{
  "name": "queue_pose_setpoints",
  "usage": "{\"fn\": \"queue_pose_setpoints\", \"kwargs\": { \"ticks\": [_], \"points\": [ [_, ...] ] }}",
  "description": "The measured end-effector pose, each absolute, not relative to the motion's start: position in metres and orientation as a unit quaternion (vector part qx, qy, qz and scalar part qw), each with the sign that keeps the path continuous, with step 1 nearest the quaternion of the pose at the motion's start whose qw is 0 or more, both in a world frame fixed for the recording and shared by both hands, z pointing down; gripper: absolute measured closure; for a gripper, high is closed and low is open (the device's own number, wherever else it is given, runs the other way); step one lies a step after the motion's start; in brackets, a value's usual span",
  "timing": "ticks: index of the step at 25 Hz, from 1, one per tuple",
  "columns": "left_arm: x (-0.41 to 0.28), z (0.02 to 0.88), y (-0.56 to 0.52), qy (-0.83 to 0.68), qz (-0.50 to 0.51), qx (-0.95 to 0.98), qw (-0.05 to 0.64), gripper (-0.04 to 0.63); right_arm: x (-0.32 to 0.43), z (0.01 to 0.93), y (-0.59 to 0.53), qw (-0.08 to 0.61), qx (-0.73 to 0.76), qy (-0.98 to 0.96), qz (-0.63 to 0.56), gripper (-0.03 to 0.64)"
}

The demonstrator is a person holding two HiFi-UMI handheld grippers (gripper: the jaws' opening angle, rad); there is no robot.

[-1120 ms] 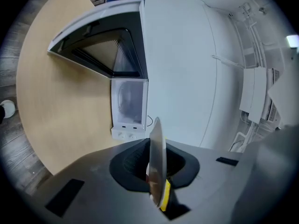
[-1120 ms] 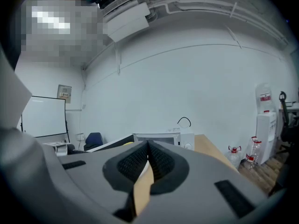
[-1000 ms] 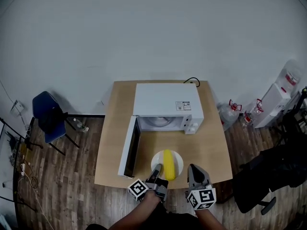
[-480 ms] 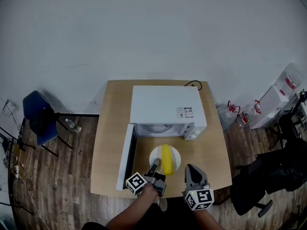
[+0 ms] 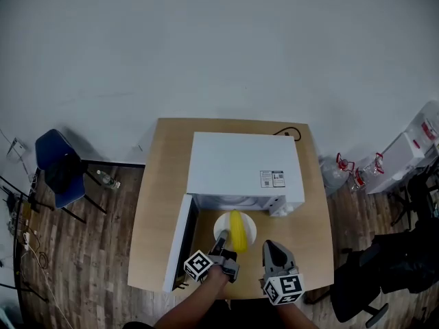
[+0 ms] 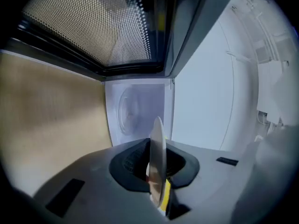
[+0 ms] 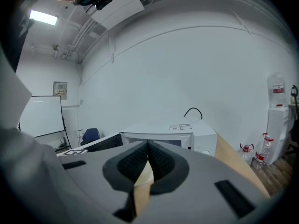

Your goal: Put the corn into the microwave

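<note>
A white box-shaped microwave (image 5: pixel 240 160) is seen standing on a light wooden surface (image 5: pixel 154 184), with its door (image 5: pixel 177 242) swung open to the left. A round white plate (image 5: pixel 250 233) carrying a yellow cob of corn (image 5: pixel 237 230) is held just at the microwave's open front; whether its far edge is already inside cannot be told from above. The plate is gripped at its near rim by the left gripper (image 5: pixel 223 236). In the left gripper view the jaws are clamped on that rim, which is seen edge-on between the dark pads with a strip of yellow below it. The white cavity with its round glass turntable (image 6: pixel 128 111) is seen ahead, beside the door's mesh window (image 6: pixel 93 27). The right gripper (image 5: pixel 269 245) is held just to the right of the plate and apart from it, its jaws pressed together with nothing between them. A rectangular label (image 5: pixel 273 178) with black print is stuck on the microwave's top near the front right corner, but its writing is too small to be read. Black-and-white square markers are carried on the left cube (image 5: pixel 197 266) and the right cube (image 5: pixel 282 288). A black cable (image 5: pixel 291 131) is looped behind the microwave, and a blue chair (image 5: pixel 58 166) and clear water bottles with red handles (image 5: pixel 345 164) are set on the wooden floor.
</note>
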State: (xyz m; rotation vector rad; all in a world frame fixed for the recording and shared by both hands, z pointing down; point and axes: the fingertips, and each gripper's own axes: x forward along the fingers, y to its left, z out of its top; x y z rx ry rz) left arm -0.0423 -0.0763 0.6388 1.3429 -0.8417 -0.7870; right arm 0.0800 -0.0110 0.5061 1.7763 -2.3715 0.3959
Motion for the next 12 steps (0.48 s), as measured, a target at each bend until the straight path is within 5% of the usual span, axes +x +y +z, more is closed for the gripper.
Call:
{"fn": "queue_pose_setpoints", "kwargs": {
  "ticks": [12],
  "points": [
    [-0.038, 0.699, -0.136, -0.393, -0.378, 0.571, 0.614, 0.566, 0.103, 0.537, -0.067, 0.105, 0.574, -0.797, 0.158, 0.557]
  ]
}}
